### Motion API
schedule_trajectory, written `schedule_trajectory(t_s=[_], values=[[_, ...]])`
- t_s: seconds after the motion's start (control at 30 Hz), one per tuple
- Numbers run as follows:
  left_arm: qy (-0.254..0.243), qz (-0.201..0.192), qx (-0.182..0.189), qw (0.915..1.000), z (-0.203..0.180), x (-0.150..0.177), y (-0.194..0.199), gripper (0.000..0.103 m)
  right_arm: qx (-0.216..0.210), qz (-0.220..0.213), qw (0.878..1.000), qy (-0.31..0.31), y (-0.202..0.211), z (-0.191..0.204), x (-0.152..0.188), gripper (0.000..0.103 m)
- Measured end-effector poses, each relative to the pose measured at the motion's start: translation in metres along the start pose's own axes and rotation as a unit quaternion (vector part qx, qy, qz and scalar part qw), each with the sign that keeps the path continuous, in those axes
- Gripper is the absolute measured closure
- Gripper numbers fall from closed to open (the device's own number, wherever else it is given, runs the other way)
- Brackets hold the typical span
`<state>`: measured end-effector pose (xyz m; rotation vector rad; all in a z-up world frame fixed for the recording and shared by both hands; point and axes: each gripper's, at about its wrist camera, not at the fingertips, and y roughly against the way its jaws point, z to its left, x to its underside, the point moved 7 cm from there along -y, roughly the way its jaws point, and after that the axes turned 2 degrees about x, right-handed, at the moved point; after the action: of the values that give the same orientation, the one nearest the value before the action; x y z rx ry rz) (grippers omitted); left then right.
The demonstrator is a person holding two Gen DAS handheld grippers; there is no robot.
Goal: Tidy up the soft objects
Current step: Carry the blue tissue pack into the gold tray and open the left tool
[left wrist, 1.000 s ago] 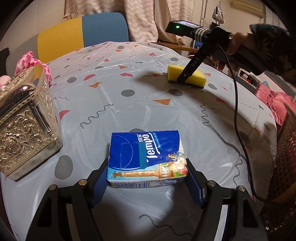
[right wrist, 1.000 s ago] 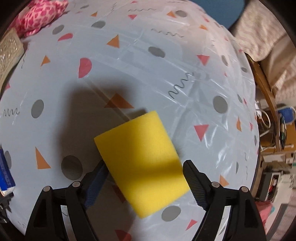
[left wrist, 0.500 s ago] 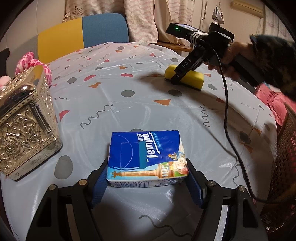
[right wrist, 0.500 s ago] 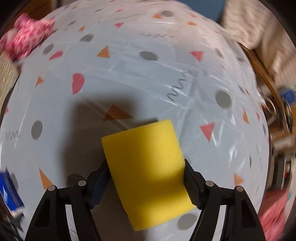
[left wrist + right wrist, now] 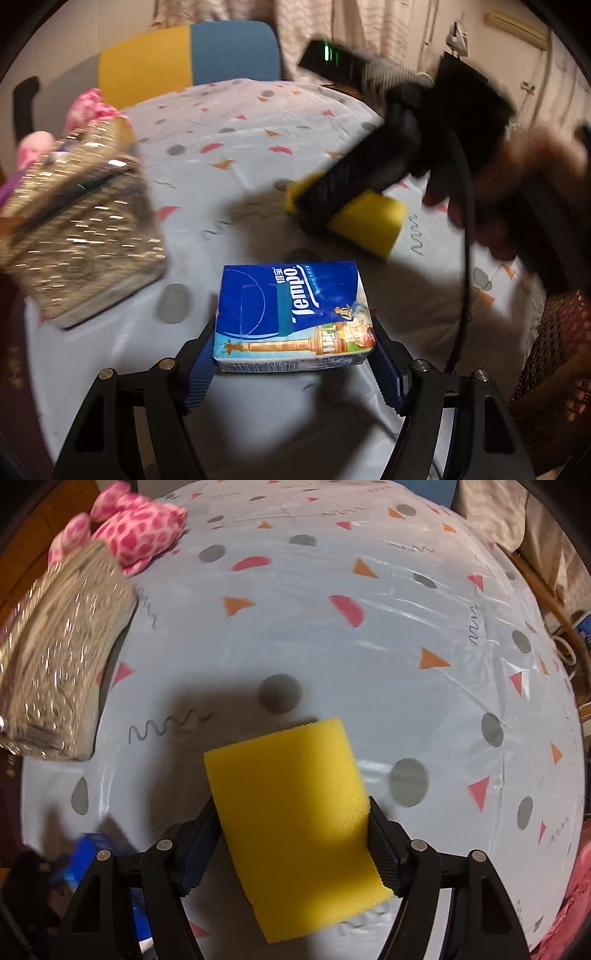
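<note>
Both claws are gripping. The right claw (image 5: 291, 834), whose jaws have just been closing, is now clamping the yellow sponge (image 5: 295, 823) and carrying it clear of the bench (image 5: 406, 635); a second ago that sponge was lying flat with the jaws apart from it. It is now sitting nearer the silver box (image 5: 77, 229). The left claw (image 5: 293, 363) is still pinching the blue tissue pack (image 5: 291, 314), raised slightly. Motion blur is smearing the box, the person's hand (image 5: 517, 184) and the pink plush toy (image 5: 136, 535), which the box is partly hiding.
</note>
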<state>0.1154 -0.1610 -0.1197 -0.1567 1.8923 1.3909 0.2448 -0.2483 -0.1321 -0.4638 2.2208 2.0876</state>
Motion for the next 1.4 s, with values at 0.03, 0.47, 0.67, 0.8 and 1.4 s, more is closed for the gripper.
schedule_trajectory(t_s=[0.03, 0.47, 0.67, 0.8, 1.4], values=[[0.003, -0.007, -0.003, 1.0000, 0.003, -0.001, 0.009, 0.029, 0.012, -0.007, 1.000, 0.001, -0.002, 0.005, 0.002, 0.027], [0.048, -0.077, -0.040, 0.9951, 0.035, -0.007, 0.097, 0.029, 0.001, -0.080, 0.996, -0.027, -0.004, 0.003, 0.006, 0.018], [0.072, -0.096, -0.054, 0.9913, 0.055, -0.002, 0.127, 0.029, 0.007, -0.089, 0.996, -0.021, -0.002, 0.001, 0.013, 0.018], [0.086, -0.104, -0.062, 0.9889, 0.068, 0.001, 0.141, 0.029, 0.010, -0.097, 0.995, -0.014, 0.003, 0.007, 0.020, 0.019], [0.235, -0.141, -0.119, 0.9545, 0.194, 0.045, 0.228, 0.029, 0.009, -0.106, 0.994, -0.012, -0.006, 0.008, 0.017, 0.019]])
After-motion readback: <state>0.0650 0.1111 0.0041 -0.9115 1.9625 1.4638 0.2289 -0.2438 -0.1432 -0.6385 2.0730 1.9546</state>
